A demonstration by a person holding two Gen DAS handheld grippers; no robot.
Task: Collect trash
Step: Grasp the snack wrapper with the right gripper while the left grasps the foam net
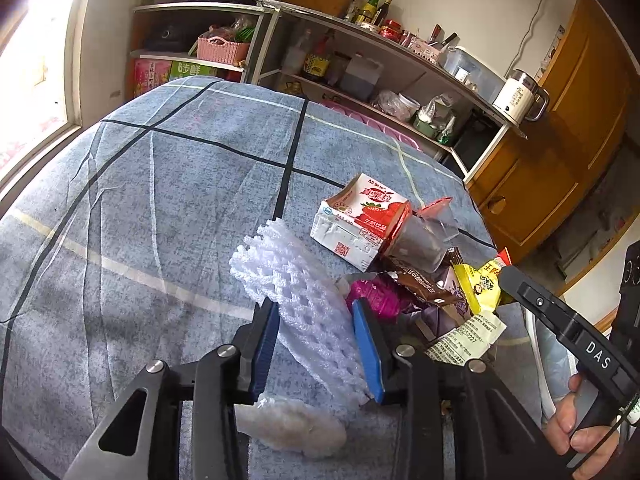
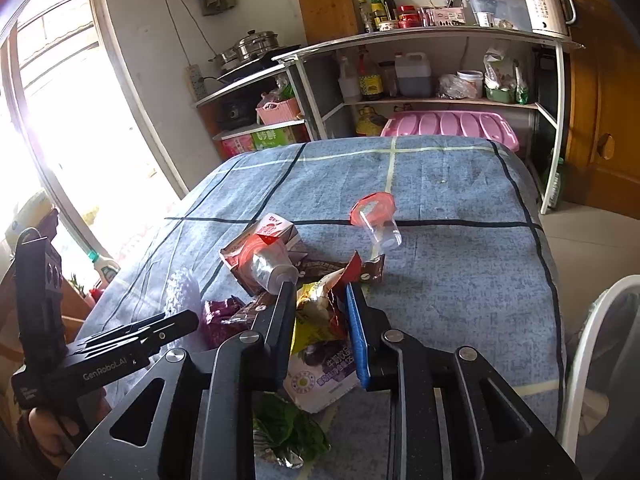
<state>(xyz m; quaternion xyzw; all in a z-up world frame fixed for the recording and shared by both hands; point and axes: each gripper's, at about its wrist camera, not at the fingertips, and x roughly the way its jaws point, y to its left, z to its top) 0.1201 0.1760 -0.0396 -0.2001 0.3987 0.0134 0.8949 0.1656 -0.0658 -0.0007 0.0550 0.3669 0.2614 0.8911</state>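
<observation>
A pile of trash lies on the blue checked cloth (image 1: 140,208). In the left wrist view my left gripper (image 1: 314,306) straddles a white foam fruit net (image 1: 304,296); its blue pads (image 1: 366,344) stand beside the net, jaws apart. A strawberry milk carton (image 1: 356,216), a clear cup with a red lid (image 1: 424,236), a magenta wrapper (image 1: 376,296) and a brown wrapper (image 1: 420,284) lie beyond. In the right wrist view my right gripper (image 2: 318,292) is closed around a yellow snack wrapper (image 2: 316,312) above a purple milk carton (image 2: 320,372). A second clear cup (image 2: 378,220) lies apart.
Green and foil wrappers (image 2: 288,436) lie near the table's front edge. A white crumpled tissue (image 1: 292,424) lies under the left gripper. Metal shelves (image 2: 420,100) with bottles stand behind the table, a window to the left, a wooden door (image 2: 600,100) and a white chair (image 2: 592,340) to the right.
</observation>
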